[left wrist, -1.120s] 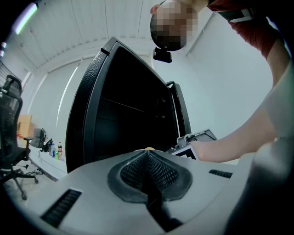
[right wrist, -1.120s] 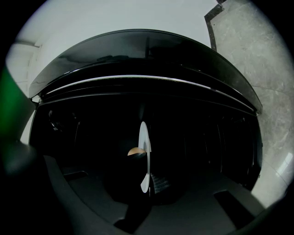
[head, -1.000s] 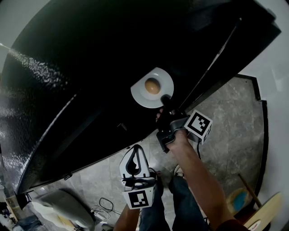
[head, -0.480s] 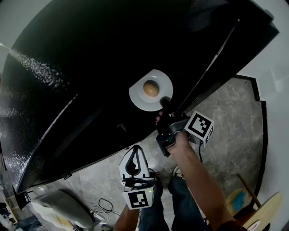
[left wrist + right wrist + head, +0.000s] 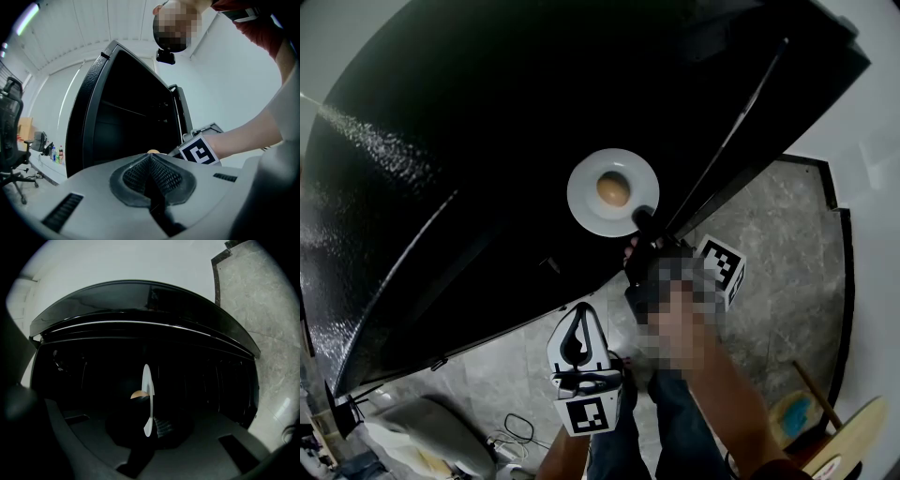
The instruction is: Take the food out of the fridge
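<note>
Where the food sits: a round tan lump [image 5: 613,188], perhaps an egg, though my feed is too coarse to be sure, lies at the middle of the plate [image 5: 585,207].
Plate: white, round and smooth, with a shallow raised rim. Edge-on in the right gripper view it is only a thin pale sliver. It hangs level in the air in front of the fridge's dark opening.
Right claw [image 5: 643,217]: clamped on the plate's near rim, the jaws almost together with just that thin edge between them.
Left claw [image 5: 578,345]: jaws together with nothing between them. It has ribbed dark pads set in a grey shell, and I hold it low over the floor, well apart from the plate.
Fridge [image 5: 487,141]: black and glossy, with a pebbled sheen down its left side. The inside is unlit and shows faint shelf lines.
Floor [image 5: 769,244]: grey mottled stone tiles.
Around: an office chair [image 5: 11,136] and a row of small bottles [image 5: 55,153] stand far off at the left of the left gripper view.
In the way: the open fridge door [image 5: 180,112] stands just beside my right hand.
Change: a second ago the dark cut off the plate's far-left rim. Now its whole circle shows, shifted slightly left in the head view. The left claw has stayed put.
</note>
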Demonstrator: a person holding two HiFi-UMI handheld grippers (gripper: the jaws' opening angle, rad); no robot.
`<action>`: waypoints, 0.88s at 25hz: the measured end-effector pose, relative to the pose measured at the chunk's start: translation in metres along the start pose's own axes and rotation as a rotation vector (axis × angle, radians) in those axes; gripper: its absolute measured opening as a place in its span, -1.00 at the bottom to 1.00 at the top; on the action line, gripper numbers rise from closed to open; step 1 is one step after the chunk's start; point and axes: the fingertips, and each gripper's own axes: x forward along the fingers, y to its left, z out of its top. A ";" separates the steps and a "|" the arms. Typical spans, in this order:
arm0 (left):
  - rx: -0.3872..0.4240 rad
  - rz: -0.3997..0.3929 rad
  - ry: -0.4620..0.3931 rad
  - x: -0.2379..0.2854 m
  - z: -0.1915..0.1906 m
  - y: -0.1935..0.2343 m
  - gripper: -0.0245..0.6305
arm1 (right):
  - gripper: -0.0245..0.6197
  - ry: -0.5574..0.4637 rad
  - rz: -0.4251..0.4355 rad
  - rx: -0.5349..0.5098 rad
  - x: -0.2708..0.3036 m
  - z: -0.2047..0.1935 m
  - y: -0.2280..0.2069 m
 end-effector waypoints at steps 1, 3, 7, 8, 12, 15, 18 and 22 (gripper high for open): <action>0.004 -0.002 -0.007 -0.009 0.003 -0.007 -0.88 | -0.83 -0.001 0.006 0.002 -0.012 -0.001 0.002; 0.009 -0.004 -0.017 -0.018 0.006 -0.015 -0.89 | -0.83 -0.001 0.020 0.003 -0.027 -0.003 0.005; 0.002 -0.005 -0.009 -0.011 0.001 -0.012 -0.88 | -0.83 0.004 0.016 0.008 -0.027 -0.003 -0.001; 0.000 -0.007 -0.005 -0.009 -0.001 -0.011 -0.88 | -0.83 0.005 0.009 0.008 -0.027 -0.003 -0.003; -0.006 -0.013 0.005 -0.003 -0.004 -0.009 -0.89 | -0.83 0.000 -0.004 0.027 -0.025 -0.003 -0.008; -0.016 -0.012 0.014 0.006 -0.007 -0.003 -0.89 | -0.83 0.003 -0.011 0.040 -0.021 -0.004 -0.010; -0.017 -0.013 0.015 0.009 -0.007 -0.004 -0.88 | -0.83 0.006 -0.023 0.043 -0.027 -0.005 -0.013; -0.018 -0.014 0.016 0.009 -0.008 -0.005 -0.89 | -0.83 0.003 -0.032 0.054 -0.034 -0.005 -0.016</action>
